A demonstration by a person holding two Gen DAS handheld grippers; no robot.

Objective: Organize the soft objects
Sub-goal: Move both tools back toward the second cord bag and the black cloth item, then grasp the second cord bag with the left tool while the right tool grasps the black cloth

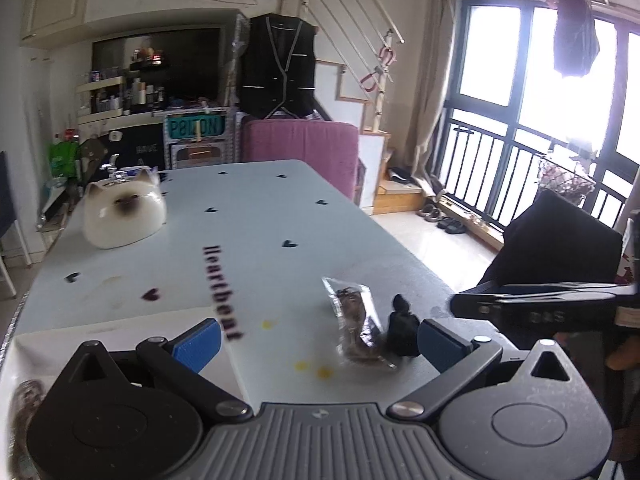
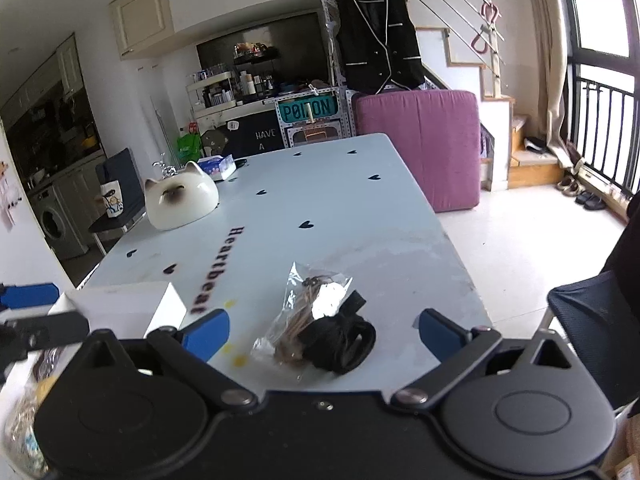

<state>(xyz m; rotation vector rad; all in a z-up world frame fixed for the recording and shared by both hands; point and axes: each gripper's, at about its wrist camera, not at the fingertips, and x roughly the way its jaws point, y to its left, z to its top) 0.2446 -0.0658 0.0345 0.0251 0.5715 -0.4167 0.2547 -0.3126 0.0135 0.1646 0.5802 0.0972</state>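
A clear plastic bag [image 2: 304,308] with brown pieces inside lies on the pale blue table [image 2: 340,200], and a black rolled strap [image 2: 344,344] rests against it. My right gripper [image 2: 323,338] is open, with bag and strap lying between its blue fingers [image 2: 206,336], untouched by either. In the left wrist view the same bag [image 1: 356,320] and black strap [image 1: 402,332] sit just inside the right-hand finger of my left gripper [image 1: 320,344], which is open and holds nothing. The right gripper's black body [image 1: 540,308] shows at the right edge.
A white cat-shaped object [image 2: 180,200] stands at the table's far left. A white box [image 2: 124,308] lies at the near left, with more bagged items [image 2: 24,420] below it. A purple padded chair [image 2: 420,140] stands past the far end, a dark chair [image 2: 592,320] at the right.
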